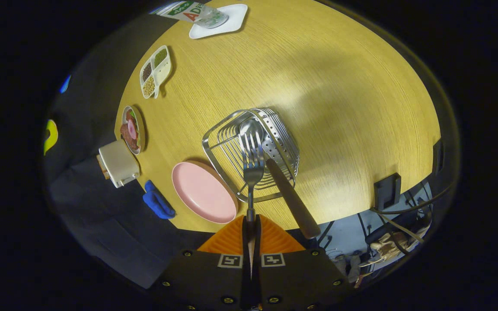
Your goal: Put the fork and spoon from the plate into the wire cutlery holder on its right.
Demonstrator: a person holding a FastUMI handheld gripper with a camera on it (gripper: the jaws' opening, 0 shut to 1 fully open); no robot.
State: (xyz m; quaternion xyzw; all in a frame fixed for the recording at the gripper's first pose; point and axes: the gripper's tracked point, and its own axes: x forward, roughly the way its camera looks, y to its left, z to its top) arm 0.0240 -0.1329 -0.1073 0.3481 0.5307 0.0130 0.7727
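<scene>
While the gripper (pixel 251 235) clamps its handle, one fork (pixel 252 166) runs lengthwise ahead, tines pointing away over the wire cutlery holder (pixel 283 142). One spoon (pixel 275 166) leans in the holder, bowl down. One pink plate (pixel 203 192) lies just left.

Fork (pixel 252 166) over wire holder (pixel 275 129); spoon (pixel 275 168) inside; pink plate (pixel 203 191) left.

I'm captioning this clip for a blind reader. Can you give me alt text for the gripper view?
The gripper, shut on a fork, holds it tines-forward over the wire cutlery holder, where a spoon already leans. The empty pink plate sits beside the holder on a wooden table.
</scene>
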